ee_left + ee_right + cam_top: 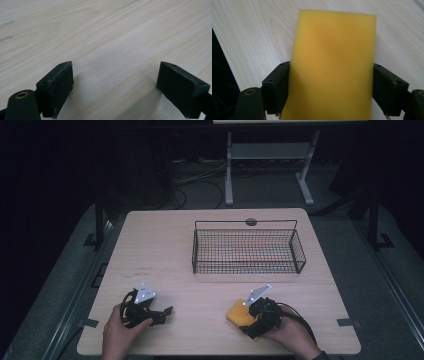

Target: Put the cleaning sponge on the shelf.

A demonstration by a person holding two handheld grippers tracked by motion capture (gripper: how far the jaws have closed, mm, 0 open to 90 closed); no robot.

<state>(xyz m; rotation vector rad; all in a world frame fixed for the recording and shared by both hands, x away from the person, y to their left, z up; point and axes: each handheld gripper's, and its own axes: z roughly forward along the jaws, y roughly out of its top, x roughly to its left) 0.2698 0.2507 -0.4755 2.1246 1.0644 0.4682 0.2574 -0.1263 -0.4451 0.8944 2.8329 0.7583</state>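
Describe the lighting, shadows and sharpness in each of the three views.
High view: the table is lit while the room around it is nearly black; the wire basket stays crisp. Left gripper view: even light, sharp wood grain, a soft shadow beneath the left gripper. Right gripper view: the yellow sponge between the jaws of the right gripper looks soft and slightly blurred, with darker mottling.

The desk (150,250) is faced with pale, matt wood-grain laminate. The sponge (332,65) is seen as soft yellow foam, finely pored and matt. The basket (248,251) is made of thin dark wire mesh. The right tongs (332,95) are fitted with matt black pads (279,87), roughened at the edges.
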